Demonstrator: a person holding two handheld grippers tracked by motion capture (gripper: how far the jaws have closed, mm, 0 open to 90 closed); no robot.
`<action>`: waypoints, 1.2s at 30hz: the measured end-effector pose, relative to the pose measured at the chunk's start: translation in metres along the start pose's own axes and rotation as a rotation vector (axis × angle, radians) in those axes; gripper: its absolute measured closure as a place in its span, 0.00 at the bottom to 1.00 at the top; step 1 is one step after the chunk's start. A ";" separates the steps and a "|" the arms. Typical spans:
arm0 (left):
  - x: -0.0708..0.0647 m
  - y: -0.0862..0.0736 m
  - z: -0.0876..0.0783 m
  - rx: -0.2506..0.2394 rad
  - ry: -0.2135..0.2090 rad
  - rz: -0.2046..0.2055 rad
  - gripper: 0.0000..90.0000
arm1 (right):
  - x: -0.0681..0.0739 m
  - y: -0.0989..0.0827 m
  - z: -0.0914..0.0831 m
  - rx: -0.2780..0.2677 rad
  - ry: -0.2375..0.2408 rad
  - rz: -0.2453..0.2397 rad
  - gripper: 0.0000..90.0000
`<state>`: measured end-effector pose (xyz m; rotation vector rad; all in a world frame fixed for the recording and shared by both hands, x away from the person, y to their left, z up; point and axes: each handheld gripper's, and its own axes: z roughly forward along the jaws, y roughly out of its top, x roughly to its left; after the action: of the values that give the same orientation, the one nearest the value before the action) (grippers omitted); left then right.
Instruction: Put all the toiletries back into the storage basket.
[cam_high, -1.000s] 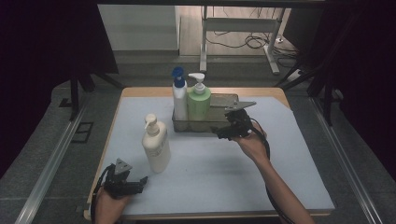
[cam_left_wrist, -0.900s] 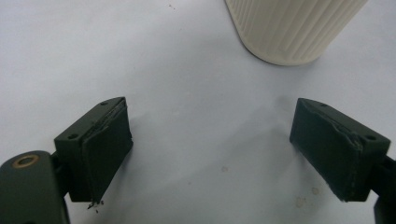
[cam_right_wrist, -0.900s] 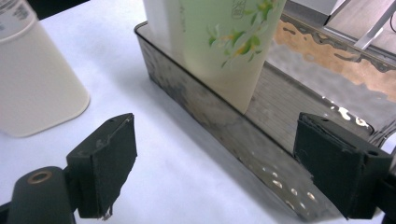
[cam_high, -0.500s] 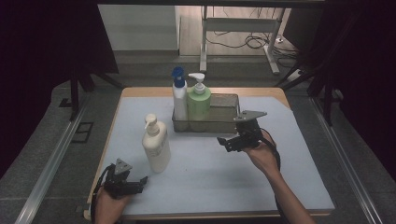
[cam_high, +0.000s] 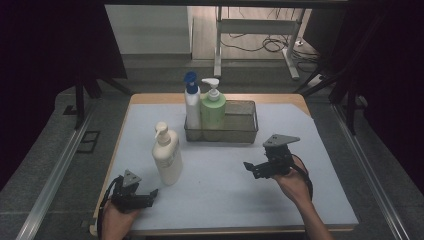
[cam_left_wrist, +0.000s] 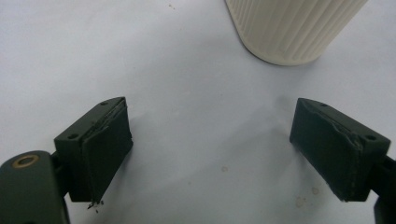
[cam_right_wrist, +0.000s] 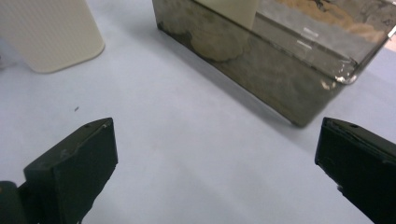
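1. Cream pump bottle (cam_high: 167, 156) stands upright on the table (cam_high: 225, 190), at about 8 o'clock from the mesh basket (cam_high: 240, 131) and apart from it.
2. Left gripper (cam_high: 148, 195): fingers (cam_left_wrist: 100, 149) spread wide with nothing between them, low at the table's 7 o'clock corner. The bottle base (cam_left_wrist: 292, 28) sits ahead of the gap, toward 1 o'clock in the left gripper view, close but not touching.
3. Right gripper (cam_high: 250, 169): fingers (cam_right_wrist: 74, 163) have just finished opening and stand fully apart with bare table between them. It hovers at 5 o'clock from the basket, pointing toward 9 o'clock.
4. Right gripper view: bottle (cam_right_wrist: 49, 32) at 11 o'clock, well ahead of the fingers; basket corner (cam_right_wrist: 299, 93) at 1 o'clock, nearer.
5. Basket holds a blue-capped white bottle (cam_high: 192, 102) and a green pump bottle (cam_high: 213, 107), both upright at its 9 o'clock end.
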<state>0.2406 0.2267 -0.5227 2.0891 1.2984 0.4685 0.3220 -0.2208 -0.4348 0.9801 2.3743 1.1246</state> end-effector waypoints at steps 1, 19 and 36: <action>0.000 0.000 0.000 0.000 0.000 0.000 0.14 | 0.000 -0.003 -0.001 0.001 -0.003 -0.002 0.00; 0.000 0.001 0.000 0.000 -0.001 -0.006 0.14 | -0.001 -0.069 -0.003 0.008 -0.027 0.073 0.00; 0.001 0.005 -0.005 -0.024 -0.038 -0.016 0.37 | -0.003 -0.100 0.016 0.121 -0.062 0.077 0.00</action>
<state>0.2413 0.2281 -0.5155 2.0564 1.2811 0.4331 0.2885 -0.2590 -0.5221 1.1384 2.3963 0.9712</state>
